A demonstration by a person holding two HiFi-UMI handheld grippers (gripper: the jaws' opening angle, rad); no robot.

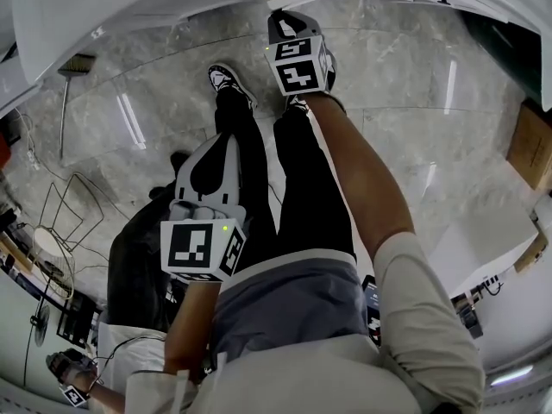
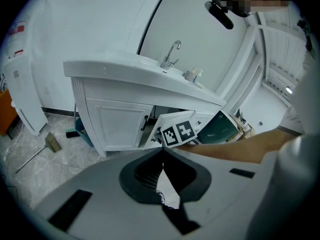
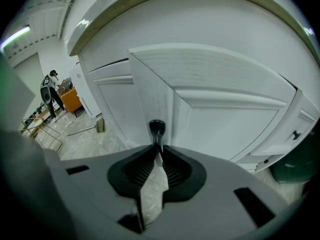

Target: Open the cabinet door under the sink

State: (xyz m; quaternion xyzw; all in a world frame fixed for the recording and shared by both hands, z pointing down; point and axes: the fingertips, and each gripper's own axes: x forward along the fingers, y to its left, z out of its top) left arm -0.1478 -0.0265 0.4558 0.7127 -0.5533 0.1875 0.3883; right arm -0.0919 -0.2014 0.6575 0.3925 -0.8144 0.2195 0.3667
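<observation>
Right tongs (image 3: pixel 158 151) clamp the black handle (image 3: pixel 156 129) of the part-open cabinet door (image 3: pixel 230 124); left tongs (image 2: pixel 162 154) closed, empty. Risk: handle sits near the tong tips, so a crooked pull may slip off.

Under my feet runs a grey marble floor (image 1: pixel 414 136) with a long-handled brush (image 2: pixel 51 142) lying flat on it, a bare wire frame (image 1: pixel 73 205) standing further off to my left, and a cardboard box (image 1: pixel 530 145) out at my right. A chrome faucet (image 2: pixel 171 54) stands upright on top, and a dark green bin (image 3: pixel 295 166) sits low on the floor at the right. Far back at my left a person (image 3: pixel 50 91) stands just beside an orange seat (image 3: pixel 72 100).
</observation>
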